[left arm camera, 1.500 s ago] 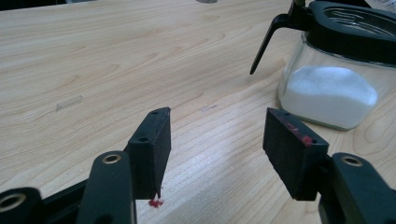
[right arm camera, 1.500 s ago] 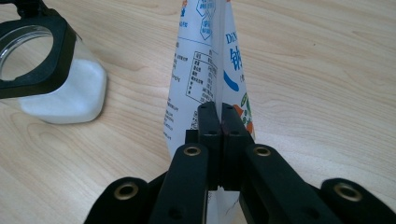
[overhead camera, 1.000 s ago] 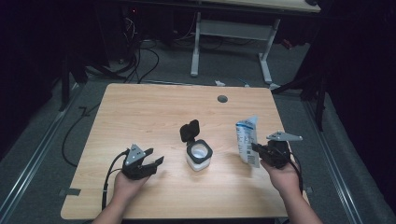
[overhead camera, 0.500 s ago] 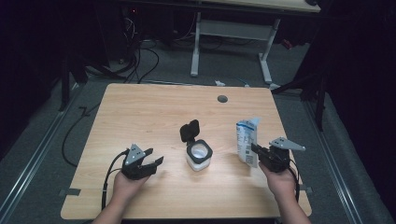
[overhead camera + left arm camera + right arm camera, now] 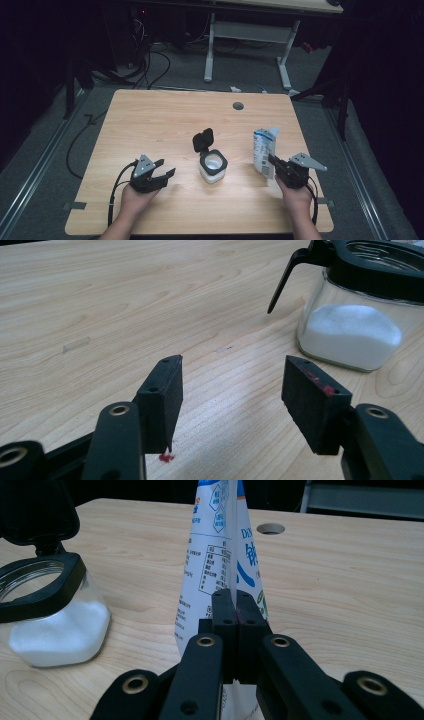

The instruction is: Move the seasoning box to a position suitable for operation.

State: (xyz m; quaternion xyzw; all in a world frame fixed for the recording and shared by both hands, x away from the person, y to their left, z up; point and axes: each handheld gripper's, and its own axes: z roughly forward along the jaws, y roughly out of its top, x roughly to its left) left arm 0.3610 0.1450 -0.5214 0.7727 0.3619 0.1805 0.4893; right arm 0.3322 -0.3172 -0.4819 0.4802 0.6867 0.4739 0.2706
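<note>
One upright pouch [image 5: 264, 151], long axis vertical, in right tongs [image 5: 271, 161].

Bare counter [image 5: 150, 125] ahead of my left gripper [image 5: 159, 176], nothing btwn its spread jaws. To its right the open jar [image 5: 212, 167] w/ raised lid [image 5: 203, 140] blocks the middle. My right gripper [image 5: 272, 162] is pinched shut on the pouch [image 5: 263, 150]; narrow gap btwn jar & pouch. Far half clear bar a cable hole [image 5: 238, 106].
</note>
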